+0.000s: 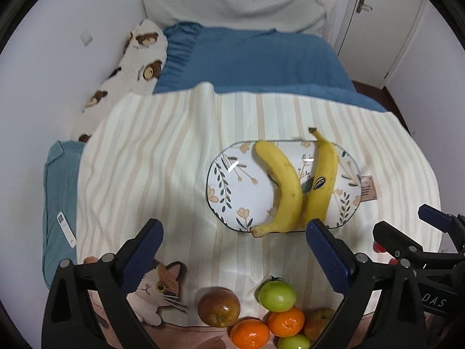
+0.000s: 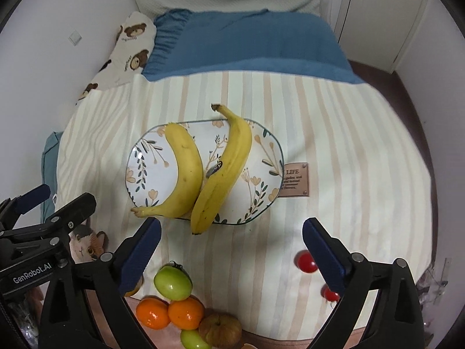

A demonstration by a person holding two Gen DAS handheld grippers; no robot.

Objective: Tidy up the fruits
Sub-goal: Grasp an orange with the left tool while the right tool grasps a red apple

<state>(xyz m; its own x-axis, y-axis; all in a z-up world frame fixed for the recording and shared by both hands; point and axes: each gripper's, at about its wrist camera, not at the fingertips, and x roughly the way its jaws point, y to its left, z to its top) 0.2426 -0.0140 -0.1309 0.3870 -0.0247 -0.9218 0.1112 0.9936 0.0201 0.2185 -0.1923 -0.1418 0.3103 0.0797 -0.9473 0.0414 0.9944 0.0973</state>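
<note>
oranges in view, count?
2, touching side by side in the near fruit pile: left orange, right orange, just below the green fruit. More may be hidden by the grippers.

Your surface: bed (image 2: 334, 133), striped cover.
Centre: floral plate (image 2: 151, 160).
Near edge: green fruits (image 2: 173, 282), oranges (image 2: 186, 312), brownish apples (image 1: 219, 306).
Right: red fruits (image 2: 305, 261).

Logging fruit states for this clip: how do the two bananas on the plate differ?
The left banana carries no sticker; the right banana has a dark oval sticker at mid-length. The left one's stem points toward the camera, past the near rim of the plate, while the right one's stem points away, over the far rim. They bow apart, nearly meeting at the middle. Both are yellow, unpeeled, lying on the plate; neither the left gripper nor the right gripper holds anything.
</note>
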